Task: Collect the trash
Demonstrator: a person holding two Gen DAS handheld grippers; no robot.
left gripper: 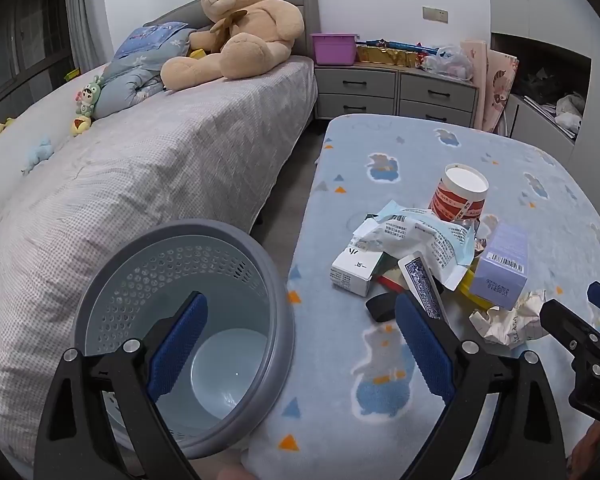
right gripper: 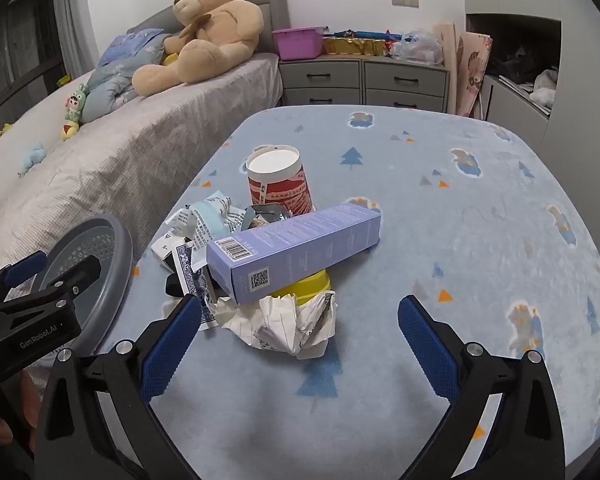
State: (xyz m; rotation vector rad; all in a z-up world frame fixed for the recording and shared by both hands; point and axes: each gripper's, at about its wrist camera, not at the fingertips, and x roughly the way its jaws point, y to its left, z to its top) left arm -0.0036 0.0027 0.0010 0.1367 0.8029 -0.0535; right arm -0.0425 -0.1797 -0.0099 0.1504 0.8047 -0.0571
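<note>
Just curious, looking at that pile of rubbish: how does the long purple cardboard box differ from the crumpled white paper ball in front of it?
The long purple cardboard box keeps crisp, straight edges; the crumpled white paper ball is creased and shapeless. The box carries a printed barcode and QR code; the paper shows only faint marks. The box lies propped on top of the pile, while the paper rests on the blue blanket. Both lie ungripped before the open right gripper.

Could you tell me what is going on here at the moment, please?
A person holding a gripper in each hand is about to clear a pile of trash off a blanket-covered table. Both the left gripper and the right gripper are open and empty. The right gripper faces the crumpled paper beneath a purple box. The grey wastebasket beside the table looks empty.
</note>
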